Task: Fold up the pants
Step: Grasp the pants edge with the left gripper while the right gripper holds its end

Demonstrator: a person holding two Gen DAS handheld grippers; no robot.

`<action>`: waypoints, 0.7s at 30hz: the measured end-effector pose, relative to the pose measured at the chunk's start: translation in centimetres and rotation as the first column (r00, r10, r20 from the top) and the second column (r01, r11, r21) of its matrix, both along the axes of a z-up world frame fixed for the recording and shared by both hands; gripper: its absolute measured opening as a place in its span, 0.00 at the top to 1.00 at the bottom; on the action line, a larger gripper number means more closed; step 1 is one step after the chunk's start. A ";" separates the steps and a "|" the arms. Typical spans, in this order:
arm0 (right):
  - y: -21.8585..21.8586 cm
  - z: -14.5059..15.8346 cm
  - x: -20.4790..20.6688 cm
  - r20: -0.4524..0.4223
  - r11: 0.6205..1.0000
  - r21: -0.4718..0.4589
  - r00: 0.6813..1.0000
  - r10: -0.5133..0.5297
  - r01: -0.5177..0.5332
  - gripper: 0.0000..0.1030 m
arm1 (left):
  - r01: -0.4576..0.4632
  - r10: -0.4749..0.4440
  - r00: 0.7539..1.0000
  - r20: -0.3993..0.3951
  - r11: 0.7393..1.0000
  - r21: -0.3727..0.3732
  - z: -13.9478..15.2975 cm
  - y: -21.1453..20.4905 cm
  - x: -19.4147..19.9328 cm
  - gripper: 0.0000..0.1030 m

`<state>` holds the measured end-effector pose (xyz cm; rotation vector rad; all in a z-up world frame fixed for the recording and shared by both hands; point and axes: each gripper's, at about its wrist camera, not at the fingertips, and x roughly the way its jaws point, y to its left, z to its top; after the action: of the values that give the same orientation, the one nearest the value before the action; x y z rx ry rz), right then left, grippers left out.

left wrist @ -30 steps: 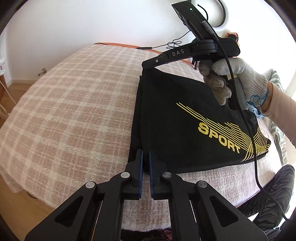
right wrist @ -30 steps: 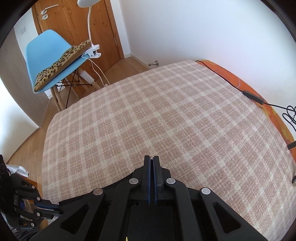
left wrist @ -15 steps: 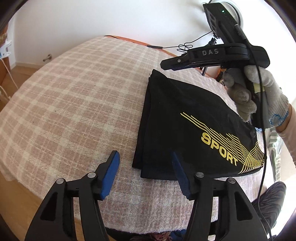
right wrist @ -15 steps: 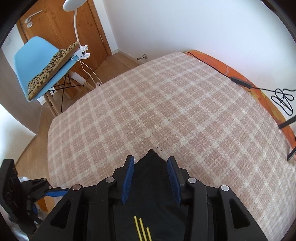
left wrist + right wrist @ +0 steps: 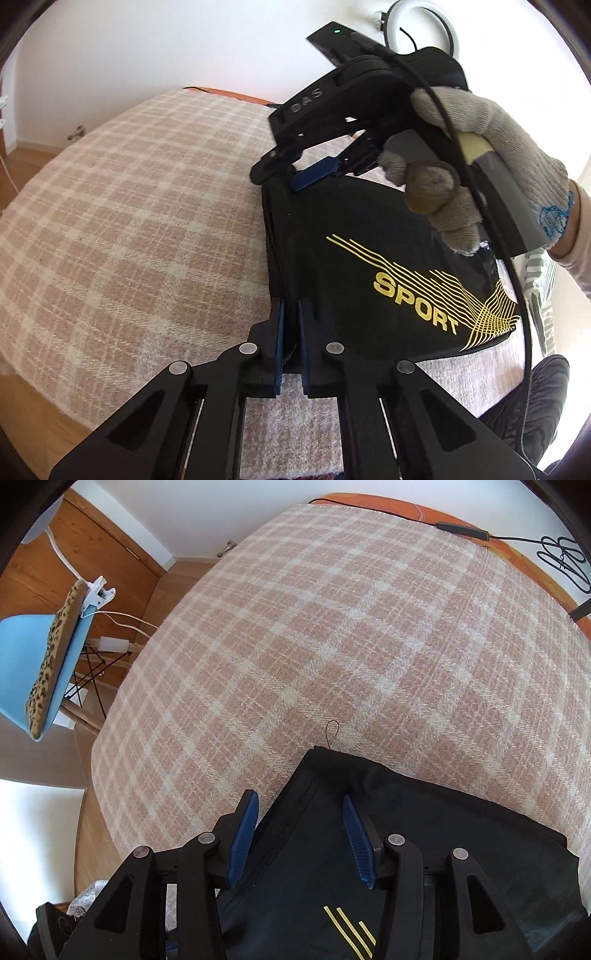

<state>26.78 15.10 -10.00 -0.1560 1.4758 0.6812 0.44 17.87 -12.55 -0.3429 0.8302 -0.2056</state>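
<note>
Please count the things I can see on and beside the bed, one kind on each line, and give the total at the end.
Black pants: 1
Checked blanket: 1
Grippers, left gripper and right gripper: 2
Gloved hand: 1
Blue chair: 1
Leopard-print cushion: 1
Total: 7

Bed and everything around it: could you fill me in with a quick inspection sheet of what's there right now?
Surface: plaid blanket over the bed.
Job's things: black pants, folded, yellow SPORT print up.
Clutter: nothing seen on the blanket.
Grippers: left gripper shut on the pants' near corner; right gripper open over the far corner.
Cables: black cable along the bed's far edge.
Surroundings: blue chair with leopard cushion, wooden door.
</note>
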 end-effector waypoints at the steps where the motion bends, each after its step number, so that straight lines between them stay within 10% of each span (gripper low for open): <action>1: 0.4 0.0 -0.1 0.008 1.000 -0.014 1.000 0.002 -0.002 0.47 | 0.015 -0.015 1.000 0.008 1.000 0.006 0.2 -0.4 -0.1 0.95; 5: 1.7 -0.1 -0.4 0.041 0.997 -0.077 0.999 0.017 -0.014 0.46 | 0.072 -0.072 0.997 0.029 0.997 0.023 0.6 -1.8 -0.1 0.95; 11: 1.8 -0.1 -0.9 0.110 0.990 -0.136 0.992 0.054 -0.039 0.81 | 0.060 -0.064 0.997 0.044 0.994 0.096 1.1 -2.8 0.1 0.93; 15: 0.6 -0.2 -0.3 0.082 0.997 -0.071 0.997 -0.002 0.008 0.88 | -0.009 0.002 0.999 0.050 0.989 0.145 1.2 -1.8 -0.3 0.46; 21: -0.2 -0.3 0.2 0.043 0.999 -0.014 0.998 -0.052 0.052 0.91 | 0.016 -0.014 1.000 -0.015 0.991 0.132 0.5 -1.8 1.2 0.43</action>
<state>26.99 14.94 -10.29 -0.1427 1.4393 0.6209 1.66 16.08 -12.04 -0.2139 0.8561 -0.1609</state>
